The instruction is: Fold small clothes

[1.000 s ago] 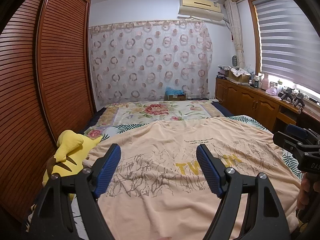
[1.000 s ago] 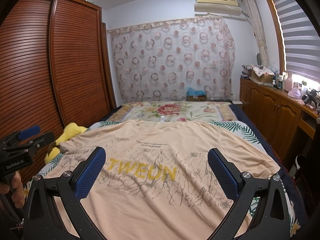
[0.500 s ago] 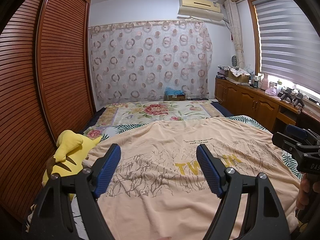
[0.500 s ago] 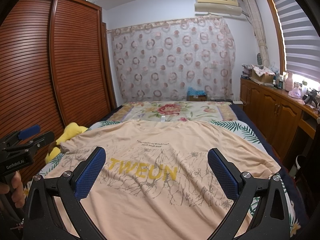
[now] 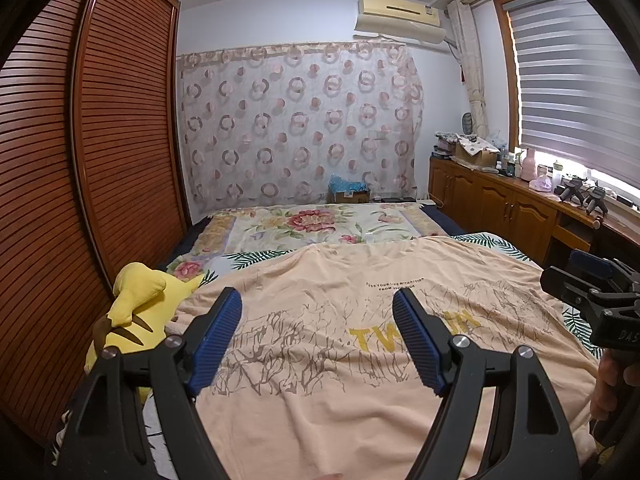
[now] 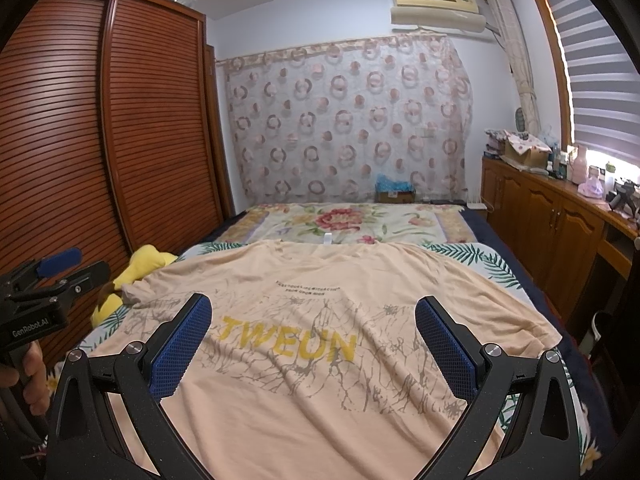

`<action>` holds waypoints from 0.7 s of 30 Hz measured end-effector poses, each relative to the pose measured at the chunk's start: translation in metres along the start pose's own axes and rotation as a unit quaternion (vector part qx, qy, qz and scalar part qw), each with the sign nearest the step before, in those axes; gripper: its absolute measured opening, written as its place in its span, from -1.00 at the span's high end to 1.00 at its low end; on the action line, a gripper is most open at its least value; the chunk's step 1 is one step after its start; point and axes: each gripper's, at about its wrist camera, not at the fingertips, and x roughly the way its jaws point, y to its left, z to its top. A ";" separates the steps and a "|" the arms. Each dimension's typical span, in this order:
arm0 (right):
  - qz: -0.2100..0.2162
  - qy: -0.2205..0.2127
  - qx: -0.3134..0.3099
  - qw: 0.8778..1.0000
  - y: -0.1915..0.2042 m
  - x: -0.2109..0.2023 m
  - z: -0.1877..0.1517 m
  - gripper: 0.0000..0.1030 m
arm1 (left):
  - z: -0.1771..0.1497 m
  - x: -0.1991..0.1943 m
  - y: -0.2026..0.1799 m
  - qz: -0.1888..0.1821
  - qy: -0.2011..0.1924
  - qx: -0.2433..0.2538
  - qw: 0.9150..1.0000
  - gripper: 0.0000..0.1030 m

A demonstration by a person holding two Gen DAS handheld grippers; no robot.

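The peach t-shirt lay flat on the bed, collar toward the far curtain, length running away. The left gripper and right gripper hovered level above its hem, both spread wide, holding nothing.

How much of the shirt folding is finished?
Done: the peach cotton T-shirt with yellow letters lies spread flat on the leaf-print bed sheet. In hand: nothing; the left tool and right tool are both open above it. Left: every fold.
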 end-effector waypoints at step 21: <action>0.036 0.036 -0.015 0.999 0.012 0.031 -0.014 -1.00 | -0.018 0.027 0.022 -0.016 0.057 -0.011 0.998 -0.52</action>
